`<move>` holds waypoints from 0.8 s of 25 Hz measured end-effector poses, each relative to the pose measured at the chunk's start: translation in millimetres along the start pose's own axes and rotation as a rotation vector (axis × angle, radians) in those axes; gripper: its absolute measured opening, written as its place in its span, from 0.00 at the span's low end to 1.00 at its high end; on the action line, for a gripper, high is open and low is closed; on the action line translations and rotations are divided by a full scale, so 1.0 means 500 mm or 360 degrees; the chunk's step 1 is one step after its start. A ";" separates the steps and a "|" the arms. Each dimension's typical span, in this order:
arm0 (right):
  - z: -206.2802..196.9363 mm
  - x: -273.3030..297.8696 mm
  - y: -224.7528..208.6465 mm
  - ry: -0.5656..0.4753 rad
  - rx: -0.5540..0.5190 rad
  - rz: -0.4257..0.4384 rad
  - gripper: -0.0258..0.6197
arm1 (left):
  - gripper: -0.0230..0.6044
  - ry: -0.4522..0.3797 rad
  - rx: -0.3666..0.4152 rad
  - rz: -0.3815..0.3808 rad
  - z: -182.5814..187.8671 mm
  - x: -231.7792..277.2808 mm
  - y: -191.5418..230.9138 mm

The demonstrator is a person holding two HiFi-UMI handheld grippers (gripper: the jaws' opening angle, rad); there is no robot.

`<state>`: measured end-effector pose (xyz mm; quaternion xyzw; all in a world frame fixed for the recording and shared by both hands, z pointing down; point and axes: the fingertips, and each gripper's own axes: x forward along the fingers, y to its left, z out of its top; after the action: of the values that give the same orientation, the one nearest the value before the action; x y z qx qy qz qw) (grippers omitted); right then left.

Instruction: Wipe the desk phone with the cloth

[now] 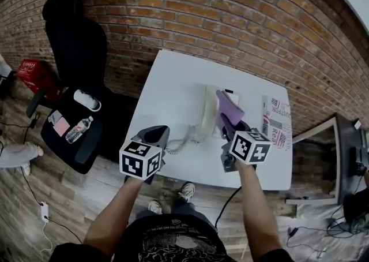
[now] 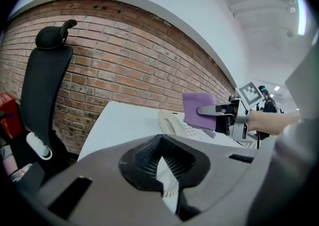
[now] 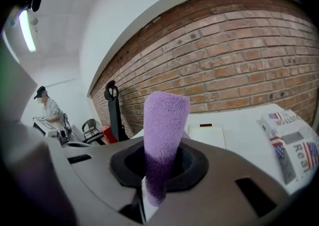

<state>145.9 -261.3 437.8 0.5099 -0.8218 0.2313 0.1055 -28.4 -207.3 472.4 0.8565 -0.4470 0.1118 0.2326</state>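
We have the cloth (image 3: 164,120) clamped in our right gripper (image 1: 226,125). Its jaws are pinched tight on the lower end and the purple fabric stands up out of them like a flag. Over on the table (image 1: 173,76), the phone (image 1: 206,118) sits near the middle, handset in its cradle and its cord (image 1: 181,139) curling off toward our near-left side. The cloth hangs right over the phone's keypad side. From the left gripper view it looks just above the buttons or barely brushing them, and we can't say for sure that it touches.

Our left gripper (image 1: 155,135) waits at the near edge of the table, just beside the cord. Its jaws are drawn together to a thin slit with nothing between them.

So we'd call this the start of the wipe: cloth in hand and lined up, no real stroke laid down yet. Next up, we need to drop the right gripper until the fabric presses flat on the phone, then drag it across keypad and handset. The phone is light and may slide, so the left gripper could come in and pin the base. A magazine (image 1: 277,118) lies off to the right, well out of our way.
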 end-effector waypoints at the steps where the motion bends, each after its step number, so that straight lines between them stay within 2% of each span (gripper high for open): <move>1: 0.018 0.013 -0.001 0.0012 -0.0042 0.0029 0.11 | 0.04 -0.0007 -0.0006 0.0017 0.005 0.004 0.001; 10: 0.122 0.135 0.004 0.0198 -0.0538 0.0298 0.11 | 0.04 -0.0052 -0.0084 0.0212 0.019 0.027 0.030; 15: 0.139 0.213 0.002 0.0360 -0.0825 0.0444 0.11 | 0.04 -0.0075 -0.0157 0.0346 0.009 0.023 0.054; 20: 0.135 0.275 -0.011 0.0504 -0.1012 0.0516 0.11 | 0.04 -0.0089 -0.0206 0.0432 0.000 0.016 0.070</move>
<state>91.9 -404.7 436.8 0.2734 -0.8960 0.0545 0.3457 -52.2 -230.4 486.1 0.7743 -0.5712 0.0891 0.2575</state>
